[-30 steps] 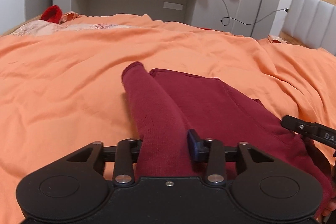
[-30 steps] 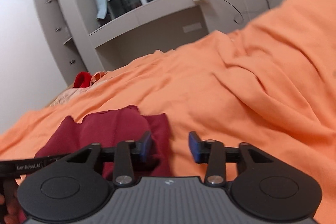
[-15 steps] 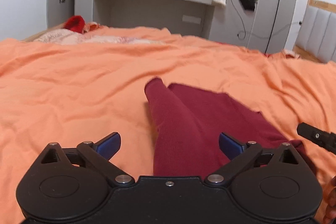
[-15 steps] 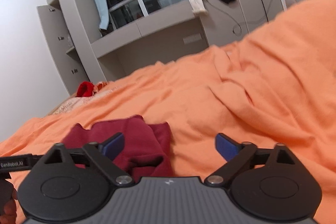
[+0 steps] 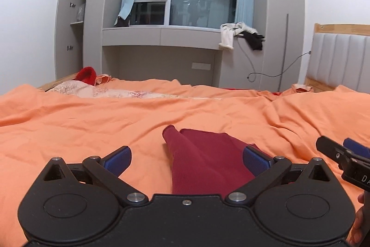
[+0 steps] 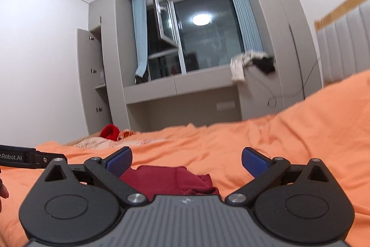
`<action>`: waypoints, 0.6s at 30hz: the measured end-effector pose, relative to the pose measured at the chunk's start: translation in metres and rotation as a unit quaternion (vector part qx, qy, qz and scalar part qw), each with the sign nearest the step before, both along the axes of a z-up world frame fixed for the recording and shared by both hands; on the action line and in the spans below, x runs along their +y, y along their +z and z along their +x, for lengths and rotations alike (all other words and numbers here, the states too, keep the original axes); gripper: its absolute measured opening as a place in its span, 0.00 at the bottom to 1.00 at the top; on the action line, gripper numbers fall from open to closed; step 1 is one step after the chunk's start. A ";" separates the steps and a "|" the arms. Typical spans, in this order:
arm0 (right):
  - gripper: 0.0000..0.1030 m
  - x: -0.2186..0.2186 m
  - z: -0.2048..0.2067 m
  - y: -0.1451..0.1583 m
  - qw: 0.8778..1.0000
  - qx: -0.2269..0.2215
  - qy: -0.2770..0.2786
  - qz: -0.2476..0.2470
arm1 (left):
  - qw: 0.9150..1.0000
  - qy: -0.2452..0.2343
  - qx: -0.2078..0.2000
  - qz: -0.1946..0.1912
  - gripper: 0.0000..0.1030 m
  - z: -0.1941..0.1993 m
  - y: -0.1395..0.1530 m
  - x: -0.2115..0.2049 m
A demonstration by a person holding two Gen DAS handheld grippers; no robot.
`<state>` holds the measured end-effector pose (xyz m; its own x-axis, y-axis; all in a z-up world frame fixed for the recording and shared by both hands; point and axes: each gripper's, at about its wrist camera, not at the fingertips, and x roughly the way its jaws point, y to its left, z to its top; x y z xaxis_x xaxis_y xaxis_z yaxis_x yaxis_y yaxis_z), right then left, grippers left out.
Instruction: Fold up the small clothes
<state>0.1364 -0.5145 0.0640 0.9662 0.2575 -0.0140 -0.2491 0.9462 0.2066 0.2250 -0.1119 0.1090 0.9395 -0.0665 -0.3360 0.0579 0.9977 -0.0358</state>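
**Both tongs open above the folded garment**

Left tongs (image 5: 186,160) spread wide, gripping nothing. Right tongs (image 6: 186,161) likewise spread wide and bare. Dark red garment (image 5: 203,159) lying on the orange cover (image 5: 81,122), directly ahead of and below the left tongs, between the two blue pads (image 5: 118,159); a rolled sleeve or edge running forward along its left side. In the right view, same garment (image 6: 171,179) low between the fingers, nearer the left pad, with a bunched corner just in front of the body. Right tongs' tip visible at the far right of the left view, beside the cloth, not touching it.

Probably between folds: cloth let go, next grip not yet taken.

For a clean next fold:
- Lower onto a corner or edge rather than the thick middle; pinch all layers together.
- Keep both tongs level and move as a pair, so the crease runs straight.
- Flatten the rolled left edge and the bunched corner first; otherwise a lump gets folded in.
- Avoid catching the cover underneath; knit and bedding both soft, easily pinched together.
- Release only once the cloth lies flat.
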 end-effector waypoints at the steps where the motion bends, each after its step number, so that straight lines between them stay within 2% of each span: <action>1: 1.00 0.000 -0.011 -0.001 1.000 -0.006 0.002 0.002 | 1.000 -0.010 0.001 0.001 0.99 -0.009 -0.001 0.001; 6: 1.00 0.003 -0.061 -0.019 1.000 0.005 0.005 0.026 | 0.999 -0.033 -0.001 0.010 0.99 -0.053 -0.016 0.010; 12: 1.00 0.011 -0.115 -0.035 1.000 0.004 -0.024 0.012 | 1.000 -0.028 -0.005 -0.004 0.99 -0.091 -0.044 0.034; 18: 1.00 0.023 -0.130 -0.047 0.999 0.019 -0.046 -0.012 | 1.000 -0.010 -0.006 -0.005 0.99 -0.106 -0.066 0.054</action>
